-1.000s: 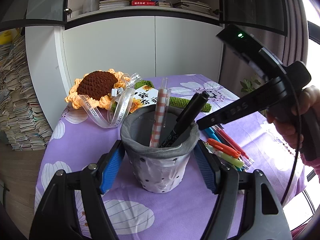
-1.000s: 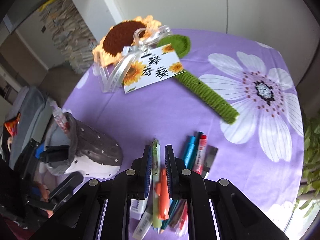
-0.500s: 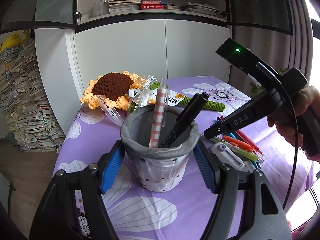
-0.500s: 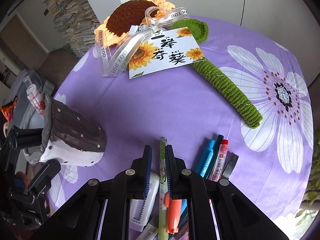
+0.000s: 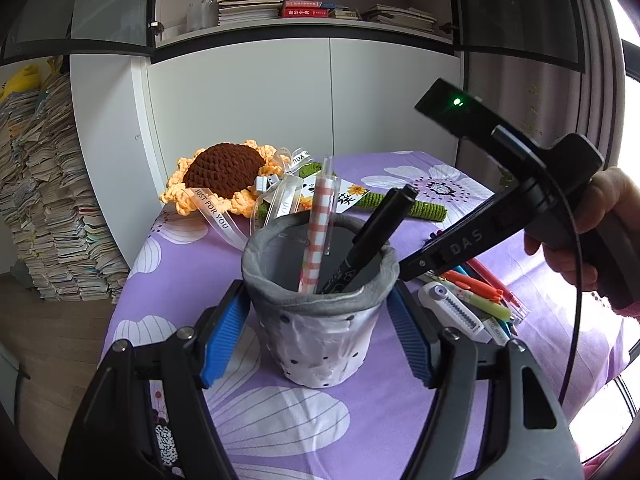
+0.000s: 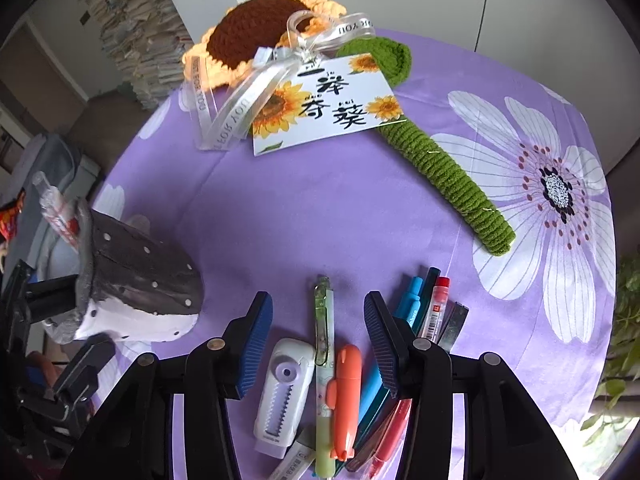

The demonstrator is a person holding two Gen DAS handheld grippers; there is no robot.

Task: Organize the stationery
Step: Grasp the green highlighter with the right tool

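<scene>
My left gripper is shut on a grey dotted pen cup that stands on the purple cloth. A checked pen and a black marker stand in it. The cup also shows in the right wrist view. My right gripper is open above a pile of stationery. A green pen lies between its jaws, with a white correction tape and an orange pen beside it. The right gripper also shows in the left wrist view.
A crocheted sunflower with ribbon, card and green stem lies at the back of the table. Blue and red pens lie right of my right gripper. White cabinets stand behind; the table edge is near on the right.
My right gripper has opened from nearly shut around the green pen and come closer to the pile. The left gripper keeps its hold on the cup.
</scene>
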